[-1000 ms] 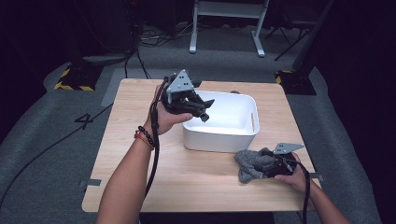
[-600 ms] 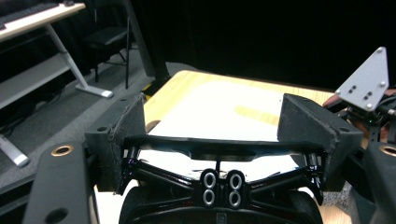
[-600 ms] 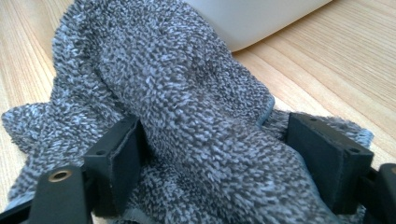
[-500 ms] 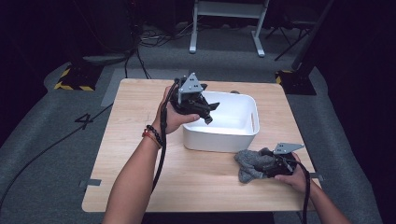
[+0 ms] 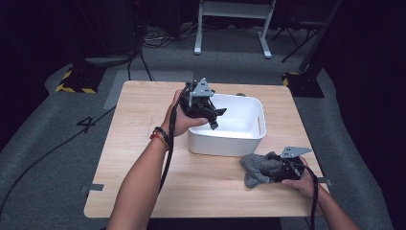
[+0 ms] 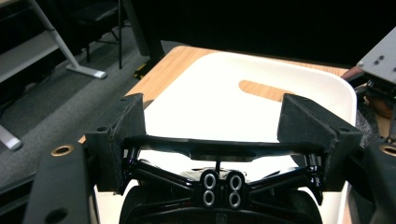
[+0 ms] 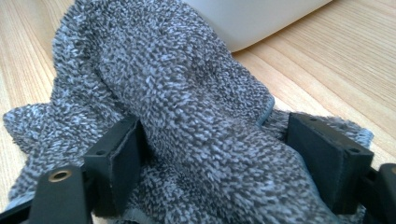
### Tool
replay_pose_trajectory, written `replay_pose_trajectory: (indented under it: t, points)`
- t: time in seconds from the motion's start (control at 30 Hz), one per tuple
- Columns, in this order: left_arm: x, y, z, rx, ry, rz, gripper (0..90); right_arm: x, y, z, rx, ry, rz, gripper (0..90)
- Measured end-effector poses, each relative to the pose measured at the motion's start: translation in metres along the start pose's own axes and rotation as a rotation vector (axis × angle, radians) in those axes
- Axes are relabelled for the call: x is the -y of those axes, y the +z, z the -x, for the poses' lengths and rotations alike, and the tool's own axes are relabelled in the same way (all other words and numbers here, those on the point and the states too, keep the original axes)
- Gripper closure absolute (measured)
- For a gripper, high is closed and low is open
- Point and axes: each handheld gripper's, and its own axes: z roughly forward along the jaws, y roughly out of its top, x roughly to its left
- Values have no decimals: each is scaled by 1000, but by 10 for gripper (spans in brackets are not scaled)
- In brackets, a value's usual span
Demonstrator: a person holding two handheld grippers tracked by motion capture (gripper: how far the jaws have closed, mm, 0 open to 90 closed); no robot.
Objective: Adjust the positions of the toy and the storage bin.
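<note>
A white plastic bin [image 5: 261, 122] stands at the middle of the wooden table [image 5: 139, 139]. My left gripper [image 5: 216, 117] hangs over the bin's left part, tilted down into it, jaws open and nothing between them. In the left gripper view the open left gripper [image 6: 212, 116] looks onto the bin's bare white inside [image 6: 210, 88]. A grey terry towel [image 5: 256, 167] lies bunched just in front of the bin's right corner. My right gripper [image 5: 278, 168] sits at the towel's right edge. In the right gripper view a thick fold of the towel [image 7: 187, 93] bulges between both pads of the right gripper [image 7: 212, 149].
The bin's near wall [image 7: 252, 18] stands close behind the towel. Bare tabletop spreads to the left and front. Beyond the table are a grey floor, cables and a white metal stand [image 5: 232, 28]. Yellow-black tape [image 5: 72, 88] marks the floor at the left.
My left gripper has moved right and down, from beside the bin's left rim to over its inside. The right gripper and the towel have stayed put.
</note>
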Motion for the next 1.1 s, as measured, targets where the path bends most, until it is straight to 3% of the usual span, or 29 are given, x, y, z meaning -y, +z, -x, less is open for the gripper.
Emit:
replay_pose_trajectory:
  t: [0.3, 0.47, 0.83, 0.97, 1.1]
  points:
    - [10, 8, 1, 1, 11, -68, 244, 0, 0, 0, 1, 1, 2, 211]
    - [17, 8, -1, 7, -10, -78, 243, 0, 0, -1, 4, -1, 1, 211]
    - [23, 10, -6, 13, -26, -172, 243, 0, 0, 0, 3, -2, -1, 210]
    - [25, 14, -9, -4, -23, -222, 243, 0, 0, 0, 2, -1, 1, 210]
    - [28, 16, -12, 13, -36, -240, 243, 0, 0, 0, 1, -1, 0, 210]
